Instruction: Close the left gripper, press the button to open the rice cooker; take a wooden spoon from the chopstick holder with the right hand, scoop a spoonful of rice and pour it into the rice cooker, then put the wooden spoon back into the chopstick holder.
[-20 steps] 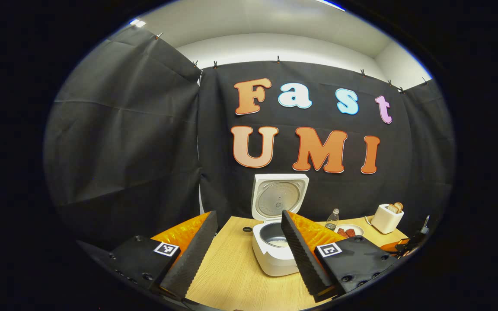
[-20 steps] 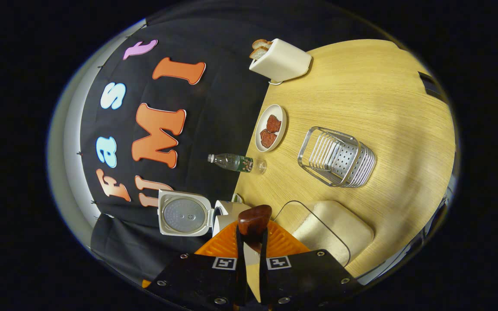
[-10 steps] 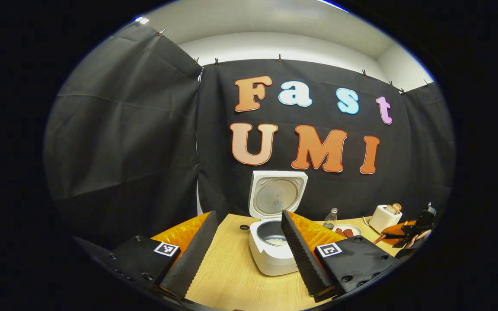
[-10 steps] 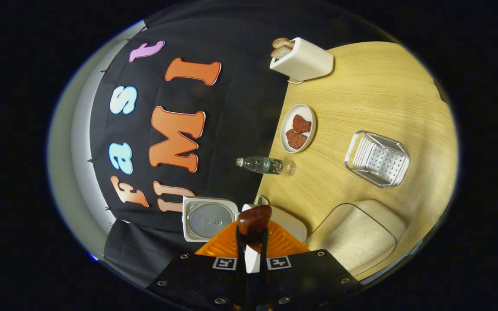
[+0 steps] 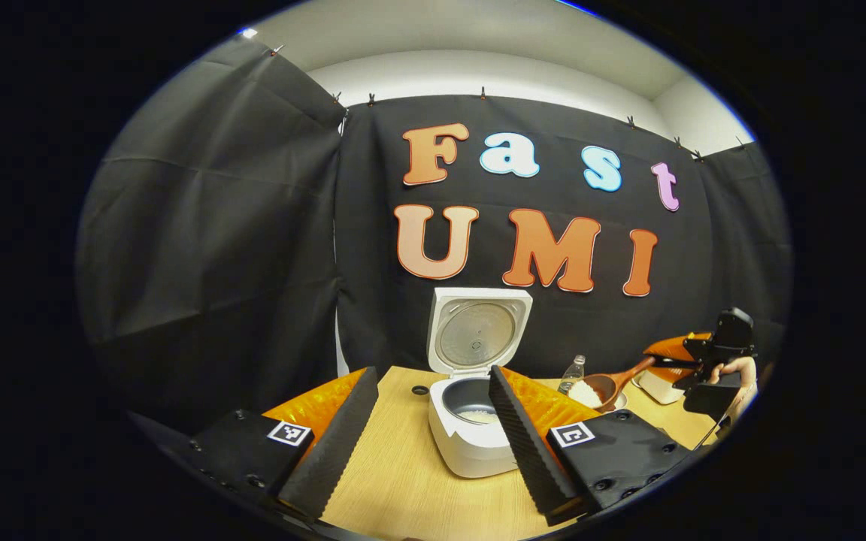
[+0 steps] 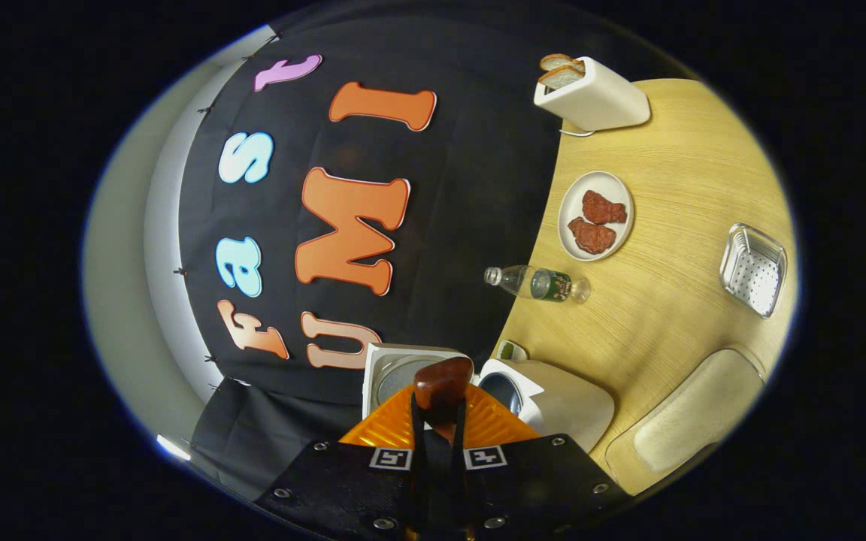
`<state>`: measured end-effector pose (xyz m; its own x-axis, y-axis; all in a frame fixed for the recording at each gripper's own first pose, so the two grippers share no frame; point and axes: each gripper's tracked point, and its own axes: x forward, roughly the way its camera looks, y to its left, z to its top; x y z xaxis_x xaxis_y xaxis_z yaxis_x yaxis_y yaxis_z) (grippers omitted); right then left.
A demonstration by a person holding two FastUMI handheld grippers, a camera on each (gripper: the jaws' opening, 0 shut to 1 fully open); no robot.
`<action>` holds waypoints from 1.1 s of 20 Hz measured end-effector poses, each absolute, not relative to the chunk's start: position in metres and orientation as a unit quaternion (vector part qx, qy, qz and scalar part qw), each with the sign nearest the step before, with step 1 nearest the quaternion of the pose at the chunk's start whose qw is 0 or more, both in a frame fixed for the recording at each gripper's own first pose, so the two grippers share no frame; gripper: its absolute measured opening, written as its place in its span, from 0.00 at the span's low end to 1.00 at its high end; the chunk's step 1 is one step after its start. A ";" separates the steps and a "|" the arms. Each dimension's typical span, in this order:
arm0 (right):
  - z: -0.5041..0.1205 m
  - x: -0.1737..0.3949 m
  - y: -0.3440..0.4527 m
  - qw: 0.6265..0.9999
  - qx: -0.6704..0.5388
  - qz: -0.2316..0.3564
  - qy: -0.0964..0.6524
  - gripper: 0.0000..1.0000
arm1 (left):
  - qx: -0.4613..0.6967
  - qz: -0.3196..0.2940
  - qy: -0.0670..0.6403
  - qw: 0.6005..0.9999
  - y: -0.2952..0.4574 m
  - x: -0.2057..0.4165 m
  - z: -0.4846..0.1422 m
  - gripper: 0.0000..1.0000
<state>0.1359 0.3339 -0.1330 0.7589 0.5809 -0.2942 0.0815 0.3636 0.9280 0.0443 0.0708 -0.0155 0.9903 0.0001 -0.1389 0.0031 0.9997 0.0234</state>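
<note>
Left gripper (image 5: 425,436): your jaws stand wide apart with nothing between them, parked low in front of the rice cooker (image 5: 470,443). You have drifted back slightly over the last second; the cooker sits a little farther off than it did.

Rice cooker: lid (image 5: 478,330) up, inner pot exposed, some rice already visible at the bottom. The button step looks finished.

Right of the cooker: this is the real change. A second ago your right gripper (image 5: 692,364) was only at the far edge, right of the cooker. Now it is raised and nearer, carrying the wooden spoon (image 5: 606,387) level, bowl heaped with white rice, bowl pointing toward the cooker but still well short of the rim.

Right gripper view: fingers pinched together on the spoon handle (image 6: 442,383). The rice container (image 6: 685,428) and chopstick holder (image 6: 754,269) have slid away to the right of the cooker (image 6: 546,398), which now sits just beyond the handle.

Judgement: scoop done, transport under way. Keep the spoon level until its bowl is over the pot; tilting early spills rice on the table (image 6: 673,195).
</note>
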 end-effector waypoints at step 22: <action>-0.103 0.211 0.451 0.875 0.379 0.206 0.220 0.11 | 0.008 0.021 0.091 0.996 0.104 0.057 -0.034 1.00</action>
